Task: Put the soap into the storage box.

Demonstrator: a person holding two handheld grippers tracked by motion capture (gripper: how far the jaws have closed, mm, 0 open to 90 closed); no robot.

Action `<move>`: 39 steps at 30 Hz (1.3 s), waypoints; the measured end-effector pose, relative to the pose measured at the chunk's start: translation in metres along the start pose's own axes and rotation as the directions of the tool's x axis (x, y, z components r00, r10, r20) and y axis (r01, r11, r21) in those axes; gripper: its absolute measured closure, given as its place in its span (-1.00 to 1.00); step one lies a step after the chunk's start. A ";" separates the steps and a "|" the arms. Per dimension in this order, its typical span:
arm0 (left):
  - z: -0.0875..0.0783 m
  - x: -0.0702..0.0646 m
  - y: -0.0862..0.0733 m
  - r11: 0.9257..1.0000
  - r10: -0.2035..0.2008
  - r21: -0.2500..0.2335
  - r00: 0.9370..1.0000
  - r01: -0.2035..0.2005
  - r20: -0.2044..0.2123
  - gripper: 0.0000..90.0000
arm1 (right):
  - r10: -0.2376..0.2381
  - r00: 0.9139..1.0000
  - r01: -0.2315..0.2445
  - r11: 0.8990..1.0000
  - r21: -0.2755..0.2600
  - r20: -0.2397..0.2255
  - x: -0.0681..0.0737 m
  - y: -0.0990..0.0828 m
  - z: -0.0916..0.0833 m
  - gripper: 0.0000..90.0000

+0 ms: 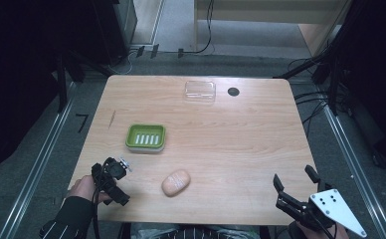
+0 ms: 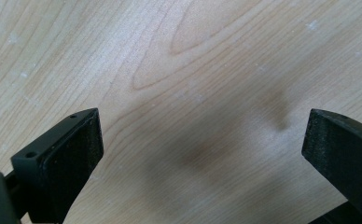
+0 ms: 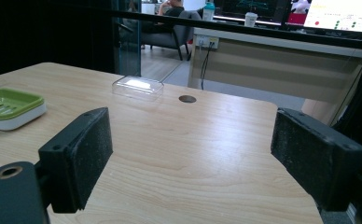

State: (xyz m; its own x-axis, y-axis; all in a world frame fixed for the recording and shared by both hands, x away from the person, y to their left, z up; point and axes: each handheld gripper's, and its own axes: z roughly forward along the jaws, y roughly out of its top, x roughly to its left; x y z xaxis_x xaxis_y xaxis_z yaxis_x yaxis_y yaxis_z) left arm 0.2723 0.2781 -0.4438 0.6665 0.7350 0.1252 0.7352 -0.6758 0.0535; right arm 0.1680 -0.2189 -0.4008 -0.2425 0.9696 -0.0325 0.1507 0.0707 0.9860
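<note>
— Two claws, both spread wide, pinching nothing?
— Yes. Soap (image 1: 176,182) lies just right of the left claw (image 1: 112,181), green dish (image 1: 145,137) beyond; clear lid (image 1: 200,91) far ahead of the right claw (image 1: 294,187).

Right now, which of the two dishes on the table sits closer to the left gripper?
The green soap dish, with white slots inside, sits closer to the left gripper. The clear plastic dish lies far off near the table's back edge.

An office turned recording lab: a pale wooden tabletop (image 1: 241,134) between metal floor rails (image 1: 37,169), trailing black cables (image 1: 310,107), lit monitors (image 3: 342,16) beyond.
</note>
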 end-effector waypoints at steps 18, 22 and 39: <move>-0.004 -0.004 0.002 0.999 0.016 -0.047 1.000 -0.015 0.024 -1.00 | -0.009 1.000 0.009 1.000 0.004 -0.007 0.002 0.001 0.002 -0.71; -0.005 -0.005 0.004 0.998 0.020 -0.057 1.000 -0.019 0.024 -1.00 | -0.002 1.000 0.002 1.000 0.003 -0.003 0.001 0.000 0.001 -0.71; -0.013 -0.016 0.013 0.991 0.046 -0.124 0.998 -0.041 0.037 -1.00 | -0.007 1.000 0.007 1.000 0.004 -0.002 0.001 0.000 0.001 -0.71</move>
State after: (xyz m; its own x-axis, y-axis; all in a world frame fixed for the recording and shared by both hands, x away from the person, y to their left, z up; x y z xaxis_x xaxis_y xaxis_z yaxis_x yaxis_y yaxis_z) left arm 0.2697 0.2571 -0.4322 0.7035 0.7048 0.0908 0.6863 -0.7070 0.1707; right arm 0.1691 -0.2173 -0.4006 -0.2454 0.9687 -0.0386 0.1530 0.0780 0.9851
